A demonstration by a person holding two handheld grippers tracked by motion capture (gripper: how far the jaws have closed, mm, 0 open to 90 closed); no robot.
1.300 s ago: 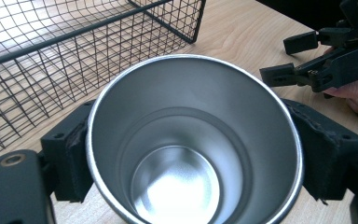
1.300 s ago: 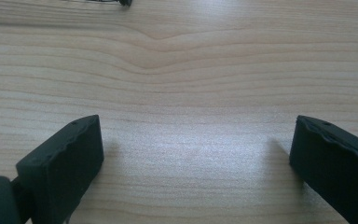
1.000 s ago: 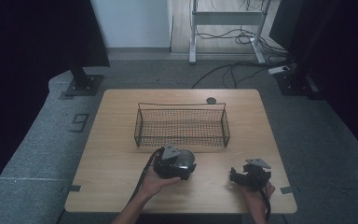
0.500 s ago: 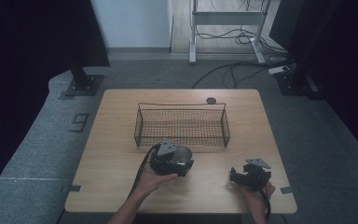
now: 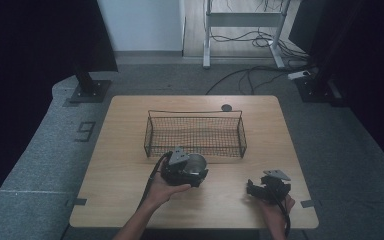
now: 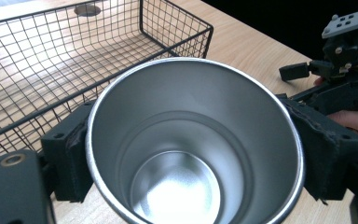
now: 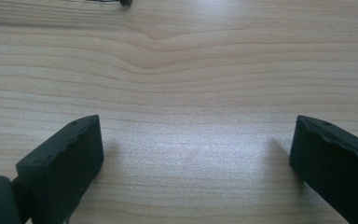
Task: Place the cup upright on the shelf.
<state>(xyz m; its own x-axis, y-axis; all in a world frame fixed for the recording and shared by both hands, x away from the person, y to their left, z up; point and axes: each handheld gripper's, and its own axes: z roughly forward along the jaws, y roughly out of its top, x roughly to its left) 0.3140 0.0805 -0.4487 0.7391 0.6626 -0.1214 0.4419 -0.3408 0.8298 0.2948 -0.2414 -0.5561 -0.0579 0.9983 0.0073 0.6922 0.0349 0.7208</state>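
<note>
Left gripper (image 5: pixel 187 169) clamps steel cup (image 6: pixel 193 144), jaws on opposite sides of wall, cup just beside near wall of wire basket (image 5: pixel 195 134). Right gripper (image 5: pixel 265 187) idle on table (image 5: pixel 125 165), jaws wide apart. Likely basket-bound: lift rim clear of wire, keep squeeze even, cup slippery.

L gripper (image 6: pixel 193 154) clamps steel cup (image 6: pixel 186 140), wire basket (image 6: pixel 74 60) behind

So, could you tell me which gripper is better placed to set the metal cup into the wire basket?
Left. The left gripper grips the metal cup beside the wire basket; the right gripper is open over bare table.
</note>
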